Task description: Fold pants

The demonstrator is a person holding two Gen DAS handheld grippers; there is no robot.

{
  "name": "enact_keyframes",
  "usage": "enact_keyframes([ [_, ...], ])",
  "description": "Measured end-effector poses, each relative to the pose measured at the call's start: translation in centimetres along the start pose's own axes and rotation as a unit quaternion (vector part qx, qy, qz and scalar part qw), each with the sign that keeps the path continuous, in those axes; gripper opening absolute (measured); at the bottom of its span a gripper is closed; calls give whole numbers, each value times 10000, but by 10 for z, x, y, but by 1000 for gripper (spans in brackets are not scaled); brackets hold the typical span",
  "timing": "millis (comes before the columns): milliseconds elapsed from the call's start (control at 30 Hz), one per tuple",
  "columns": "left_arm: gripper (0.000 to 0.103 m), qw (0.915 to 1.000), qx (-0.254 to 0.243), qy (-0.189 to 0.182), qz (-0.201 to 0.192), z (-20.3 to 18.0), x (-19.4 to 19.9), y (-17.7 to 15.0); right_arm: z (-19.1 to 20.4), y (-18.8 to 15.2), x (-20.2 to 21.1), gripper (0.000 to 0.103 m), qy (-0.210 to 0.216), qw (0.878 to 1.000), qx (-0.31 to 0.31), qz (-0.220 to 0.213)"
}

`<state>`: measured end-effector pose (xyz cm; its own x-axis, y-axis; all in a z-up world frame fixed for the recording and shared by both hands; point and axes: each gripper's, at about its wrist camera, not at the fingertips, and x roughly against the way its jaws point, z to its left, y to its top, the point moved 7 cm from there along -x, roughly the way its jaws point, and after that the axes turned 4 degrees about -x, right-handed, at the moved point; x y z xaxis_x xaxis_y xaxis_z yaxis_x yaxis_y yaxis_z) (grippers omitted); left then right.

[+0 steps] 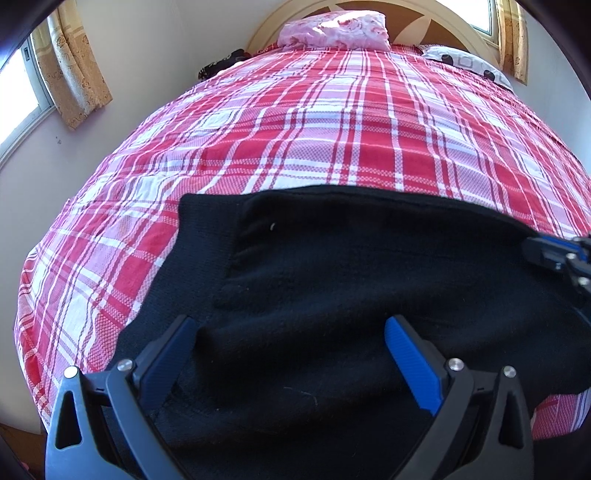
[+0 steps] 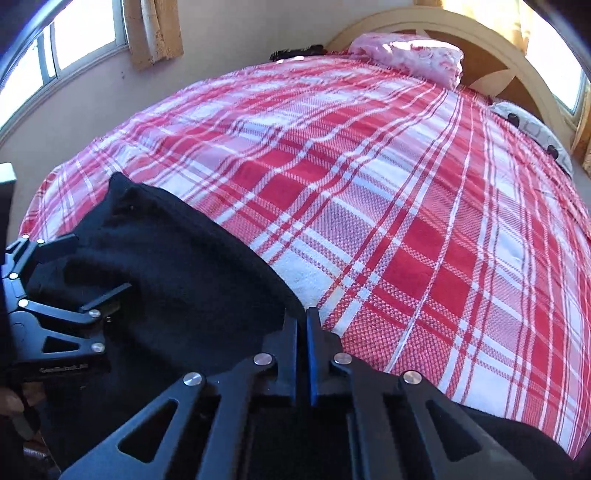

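Note:
Black pants (image 1: 332, 273) lie folded over at the near edge of a bed with a red and white plaid cover (image 1: 314, 122). My left gripper (image 1: 291, 332) is open, its blue-padded fingers spread over the pants' near part. My right gripper (image 2: 302, 321) is shut on the right edge of the pants (image 2: 177, 273); it also shows at the right of the left wrist view (image 1: 554, 254). The left gripper shows at the left of the right wrist view (image 2: 74, 273), resting on the black cloth.
A pink pillow (image 1: 336, 29) and a grey patterned pillow (image 1: 469, 64) lie at the headboard (image 2: 491, 48). Windows with tan curtains (image 1: 74, 70) flank the bed. A dark item (image 1: 225, 62) lies at the bed's far left edge.

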<state>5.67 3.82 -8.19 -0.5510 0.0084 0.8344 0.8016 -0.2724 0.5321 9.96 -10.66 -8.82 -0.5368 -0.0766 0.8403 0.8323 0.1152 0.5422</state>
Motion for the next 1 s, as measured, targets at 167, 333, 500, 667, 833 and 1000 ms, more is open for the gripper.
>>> enact_keyframes([
  [167,103,9999,-71,88,-6,1,10,-4,11,3,35,4,-65,9990,-89,-443],
  [333,103,9998,-71,136,-130,9,25,-11,33,-2,67,4,-96,9973,86,-727],
  [500,103,9996,-95,131,-232,14,38,-21,45,-13,90,4,-53,9953,-25,-966],
  [667,103,9994,-125,202,-254,19,44,-31,60,-32,108,4,-93,9928,89,-1188],
  [833,103,9990,-191,250,-305,23,50,-38,74,-58,120,4,61,9913,-26,-1313],
  [1000,103,9991,-71,115,-405,43,60,-43,93,-90,123,4,192,9903,27,-1379],
])
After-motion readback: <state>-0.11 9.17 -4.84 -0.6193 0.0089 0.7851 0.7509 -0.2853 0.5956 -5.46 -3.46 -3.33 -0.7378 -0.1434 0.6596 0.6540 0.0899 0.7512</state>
